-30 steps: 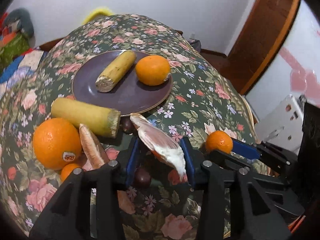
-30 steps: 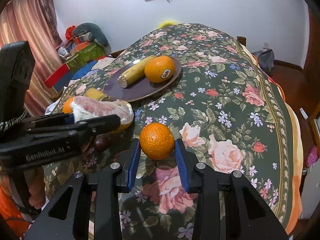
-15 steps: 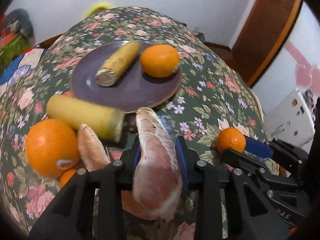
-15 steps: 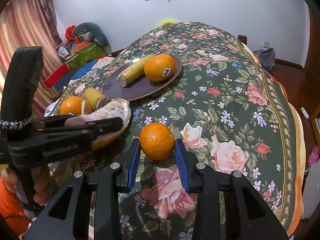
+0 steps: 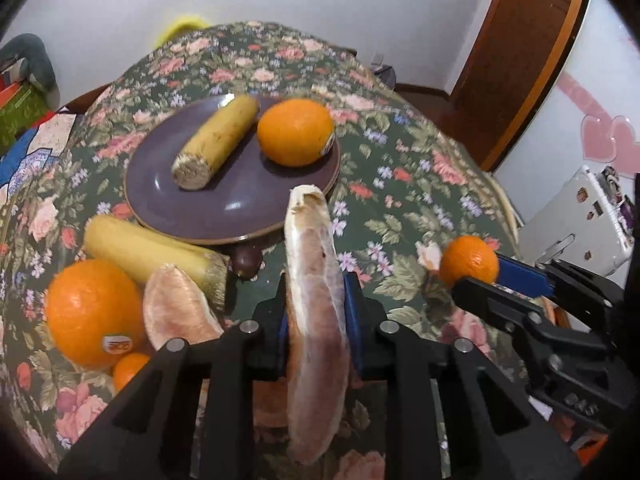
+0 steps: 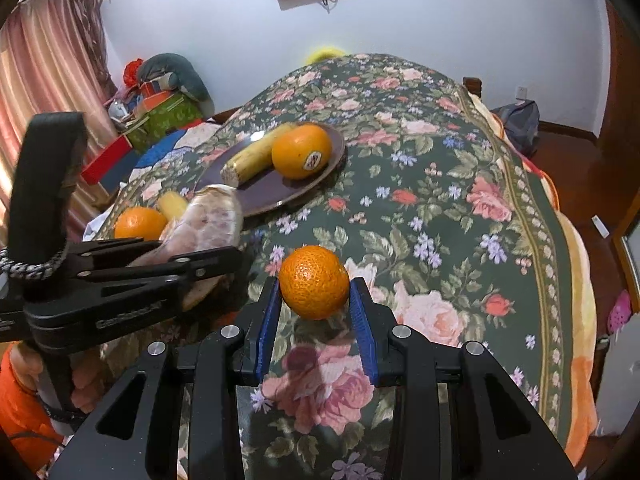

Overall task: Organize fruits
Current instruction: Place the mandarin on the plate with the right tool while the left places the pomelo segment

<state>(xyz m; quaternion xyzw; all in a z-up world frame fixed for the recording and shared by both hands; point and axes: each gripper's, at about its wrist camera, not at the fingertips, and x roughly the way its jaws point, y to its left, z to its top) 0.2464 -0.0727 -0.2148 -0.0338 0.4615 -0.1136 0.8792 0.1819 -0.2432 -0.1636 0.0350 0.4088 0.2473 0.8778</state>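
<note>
My left gripper (image 5: 316,300) is shut on a peeled pomelo segment (image 5: 314,300) and holds it above the floral tablecloth, its tip near the front rim of the purple plate (image 5: 240,196). The plate carries a yellow cut stalk (image 5: 216,140) and an orange (image 5: 295,132). My right gripper (image 6: 316,312) is shut on a small tangerine (image 6: 313,281) and holds it just above the cloth; it also shows in the left wrist view (image 5: 469,261). The left gripper and pomelo segment show in the right wrist view (image 6: 208,224).
Left of the plate lie another yellow stalk (image 5: 152,252), a large orange (image 5: 92,312), a second pomelo segment (image 5: 178,312), a small tangerine (image 5: 130,368) and a dark round fruit (image 5: 246,262). The table edge drops off at right.
My left gripper has lifted the pomelo segment off the cloth and carried it forward toward the plate. The right gripper has raised the tangerine slightly.
</note>
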